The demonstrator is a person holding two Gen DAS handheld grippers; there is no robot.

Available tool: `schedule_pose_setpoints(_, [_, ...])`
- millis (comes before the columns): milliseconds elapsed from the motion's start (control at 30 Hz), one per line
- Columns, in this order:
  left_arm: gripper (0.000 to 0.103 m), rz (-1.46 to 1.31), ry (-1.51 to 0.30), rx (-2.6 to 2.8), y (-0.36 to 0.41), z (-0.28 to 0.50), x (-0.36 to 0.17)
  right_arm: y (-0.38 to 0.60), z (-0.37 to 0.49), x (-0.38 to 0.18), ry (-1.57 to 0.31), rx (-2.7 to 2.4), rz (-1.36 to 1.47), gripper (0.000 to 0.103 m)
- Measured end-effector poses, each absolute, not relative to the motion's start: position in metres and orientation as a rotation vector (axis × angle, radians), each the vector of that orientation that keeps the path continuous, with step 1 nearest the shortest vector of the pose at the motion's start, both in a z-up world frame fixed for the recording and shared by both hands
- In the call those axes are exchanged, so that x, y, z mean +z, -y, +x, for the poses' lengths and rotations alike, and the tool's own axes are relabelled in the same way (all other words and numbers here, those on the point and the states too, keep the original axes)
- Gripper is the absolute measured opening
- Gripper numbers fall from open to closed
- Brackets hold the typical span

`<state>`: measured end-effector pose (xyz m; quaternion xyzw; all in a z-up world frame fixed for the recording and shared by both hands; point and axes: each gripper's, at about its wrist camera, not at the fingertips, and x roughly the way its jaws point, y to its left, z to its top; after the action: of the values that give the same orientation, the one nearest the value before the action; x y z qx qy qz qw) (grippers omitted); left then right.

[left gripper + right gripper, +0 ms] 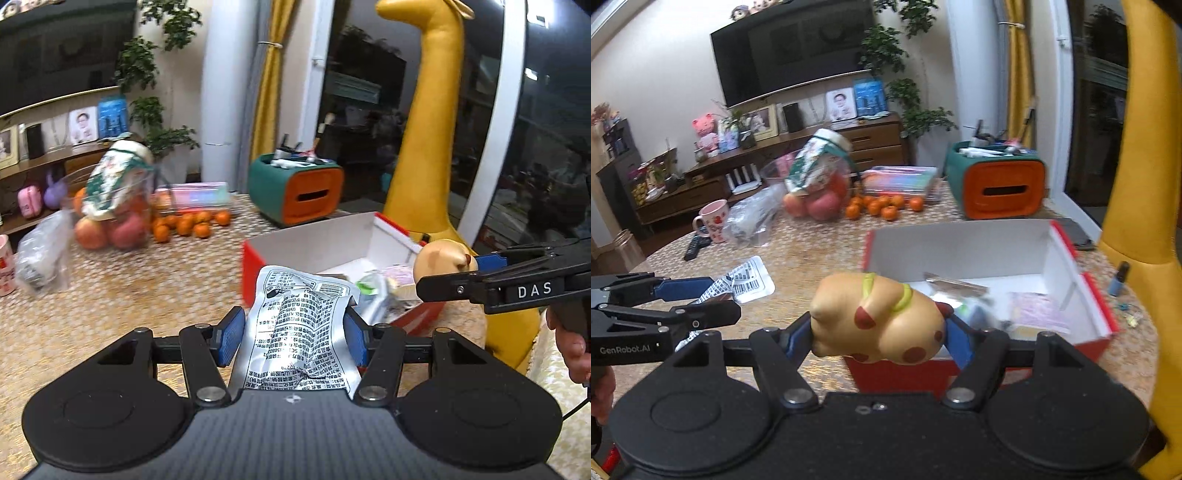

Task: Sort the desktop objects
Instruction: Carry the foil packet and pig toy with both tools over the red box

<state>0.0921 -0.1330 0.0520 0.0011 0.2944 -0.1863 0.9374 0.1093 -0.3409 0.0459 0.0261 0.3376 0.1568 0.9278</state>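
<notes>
My left gripper is shut on a crumpled silver foil packet printed with black text, held above the table just short of the red box. In the right wrist view the same packet sticks out of the left gripper at the left edge. My right gripper is shut on a tan squishy toy animal with red spots and a yellow-green collar, held over the near wall of the red box. The toy also shows at the right of the left wrist view. Several small items lie inside the box.
On the patterned tablecloth stand a teal and orange tissue holder, a bag of apples, several tangerines, a pink mug, a clear plastic bag and a remote. A tall yellow giraffe figure rises behind the box; a blue bottle stands beside it.
</notes>
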Motion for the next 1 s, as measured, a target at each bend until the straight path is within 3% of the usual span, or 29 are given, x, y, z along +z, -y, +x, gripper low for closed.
schedule_pose_setpoints(433, [0.056,0.045,-0.622,-0.409,0.208,0.131,0.039,0.41,0.134,0.036,-0.684,0.209,0.114,0.072])
schedule_pose_setpoints(1000, [0.056,0.139,-0.665,-0.365,0.256,0.209,0.021,0.428,0.189,-0.003,-0.756,0.152,0.04,0.072])
